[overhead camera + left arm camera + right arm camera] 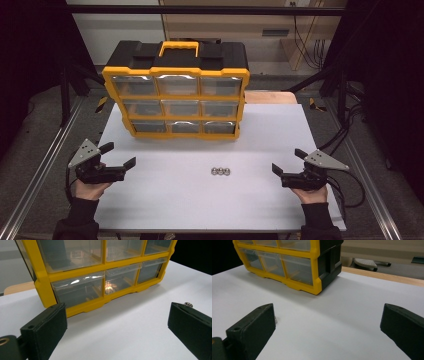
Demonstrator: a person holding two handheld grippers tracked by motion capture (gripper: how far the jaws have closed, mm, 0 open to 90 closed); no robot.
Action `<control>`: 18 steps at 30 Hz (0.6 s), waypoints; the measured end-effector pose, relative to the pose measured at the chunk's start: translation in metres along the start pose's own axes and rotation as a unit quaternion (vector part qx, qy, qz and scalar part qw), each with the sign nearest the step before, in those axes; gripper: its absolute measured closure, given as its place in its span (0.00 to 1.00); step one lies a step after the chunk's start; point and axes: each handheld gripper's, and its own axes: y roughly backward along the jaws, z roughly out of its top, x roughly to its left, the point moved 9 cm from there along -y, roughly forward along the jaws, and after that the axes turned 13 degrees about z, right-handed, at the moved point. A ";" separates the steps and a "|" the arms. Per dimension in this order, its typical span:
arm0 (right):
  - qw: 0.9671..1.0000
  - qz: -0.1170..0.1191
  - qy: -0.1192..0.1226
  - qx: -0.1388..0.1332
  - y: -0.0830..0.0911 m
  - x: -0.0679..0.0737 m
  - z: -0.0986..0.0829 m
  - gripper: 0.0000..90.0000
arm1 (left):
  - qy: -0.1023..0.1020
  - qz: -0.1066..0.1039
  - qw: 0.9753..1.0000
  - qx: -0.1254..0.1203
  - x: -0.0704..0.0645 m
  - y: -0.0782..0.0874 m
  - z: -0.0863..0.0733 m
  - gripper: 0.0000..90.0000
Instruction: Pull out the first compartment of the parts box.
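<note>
A yellow and black organiser box [177,90] with clear drawers stands upright at the back middle of the white table [190,205]. Three small metal pieces [220,171] lie in a row in front of it. My left gripper [119,154] rests open at the table's left edge, nothing between its fingers. My right gripper [288,160] is open at the right side, also holding nothing. The left gripper view looks past the left gripper [117,315] at the organiser [75,275], with a metal piece [188,304] peeking over a jaw. The right gripper [328,317] faces the organiser's corner [315,270].
A wooden board [272,96] lies behind the table at the right. Metal rails [45,165] run along both sides. Cables [350,130] hang at the right. Open white surface stretches between the two grippers.
</note>
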 end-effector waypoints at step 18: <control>1.000 0.001 0.000 0.002 -0.001 0.001 0.000 0.01 | -0.043 -0.007 0.999 -0.003 -0.007 -0.005 0.013 0.03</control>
